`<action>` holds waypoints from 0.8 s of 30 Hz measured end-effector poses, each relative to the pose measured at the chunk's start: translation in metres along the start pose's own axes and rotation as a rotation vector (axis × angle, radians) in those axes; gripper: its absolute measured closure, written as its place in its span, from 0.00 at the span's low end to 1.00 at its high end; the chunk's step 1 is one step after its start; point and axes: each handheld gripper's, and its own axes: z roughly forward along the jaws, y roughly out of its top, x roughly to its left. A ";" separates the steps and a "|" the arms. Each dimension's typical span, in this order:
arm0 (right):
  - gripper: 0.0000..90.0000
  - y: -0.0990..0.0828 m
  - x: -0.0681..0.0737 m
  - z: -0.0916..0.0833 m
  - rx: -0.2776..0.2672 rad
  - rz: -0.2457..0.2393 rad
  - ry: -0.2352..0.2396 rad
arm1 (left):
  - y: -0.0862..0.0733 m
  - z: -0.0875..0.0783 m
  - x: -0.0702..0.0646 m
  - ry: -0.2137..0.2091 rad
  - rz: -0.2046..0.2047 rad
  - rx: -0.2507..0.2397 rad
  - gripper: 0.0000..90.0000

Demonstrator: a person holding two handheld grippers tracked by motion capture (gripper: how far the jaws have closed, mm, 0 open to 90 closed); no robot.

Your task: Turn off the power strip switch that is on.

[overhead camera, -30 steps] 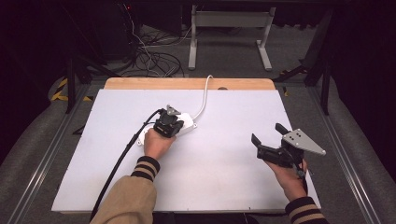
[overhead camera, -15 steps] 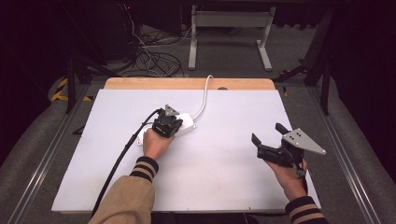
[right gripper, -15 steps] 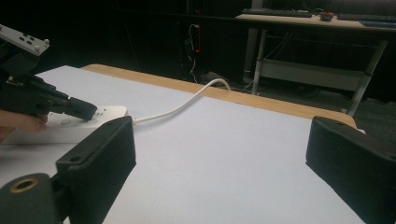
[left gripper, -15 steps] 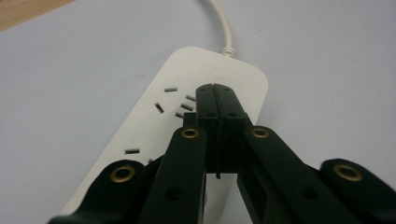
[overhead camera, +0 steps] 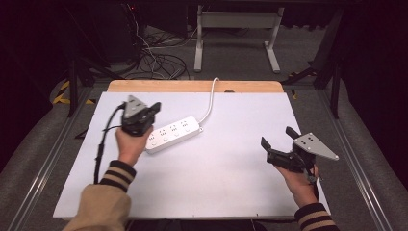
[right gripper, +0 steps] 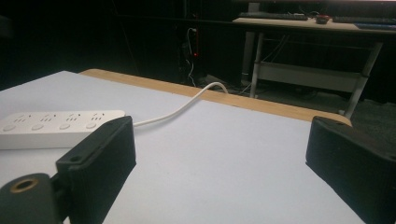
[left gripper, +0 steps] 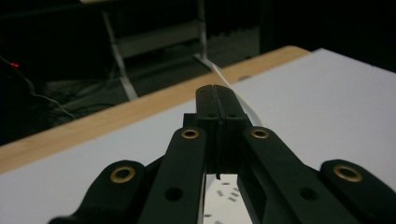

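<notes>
power strip (overhead camera: 173, 134): near end hidden under the left gripper (overhead camera: 144, 118) and hand in high view | left gripper view: strip mostly hidden behind the closed jaws, a sliver at bottom centre, blurred | cord (overhead camera: 210, 98): runs off the table's far edge, plug end unseen | right gripper (right gripper: 219, 154): right jaw cut off at lower right corner

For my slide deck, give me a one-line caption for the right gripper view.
Open right gripper facing a white power strip and its cord on the white table.
</notes>
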 end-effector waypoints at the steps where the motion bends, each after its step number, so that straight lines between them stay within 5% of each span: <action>1: 0.10 0.000 0.000 0.000 -0.004 0.000 0.001 | 0.001 -0.034 0.008 0.047 -0.011 -0.056 1.00; 2: 0.10 0.000 0.000 0.000 -0.004 0.000 0.001 | 0.001 -0.034 0.008 0.047 -0.011 -0.056 1.00; 7: 0.10 0.002 0.001 -0.001 -0.010 0.005 -0.003 | -0.014 -0.115 0.010 0.115 -0.035 -0.221 1.00; 9: 0.10 0.002 0.001 -0.001 -0.009 0.003 -0.005 | -0.031 -0.137 0.009 0.135 -0.082 -0.269 1.00; 11: 0.10 0.002 0.001 0.000 -0.006 0.000 -0.004 | -0.045 -0.149 0.010 0.150 -0.129 -0.265 1.00; 14: 0.10 0.003 0.003 0.002 -0.011 -0.002 0.000 | -0.049 -0.156 0.011 0.171 -0.171 -0.285 1.00; 17: 0.10 0.003 0.004 0.003 -0.007 -0.008 0.002 | -0.049 -0.152 0.009 0.190 -0.112 -0.272 1.00; 24: 0.10 0.002 0.001 -0.001 -0.006 0.000 -0.004 | -0.051 -0.144 0.008 0.180 -0.115 -0.252 1.00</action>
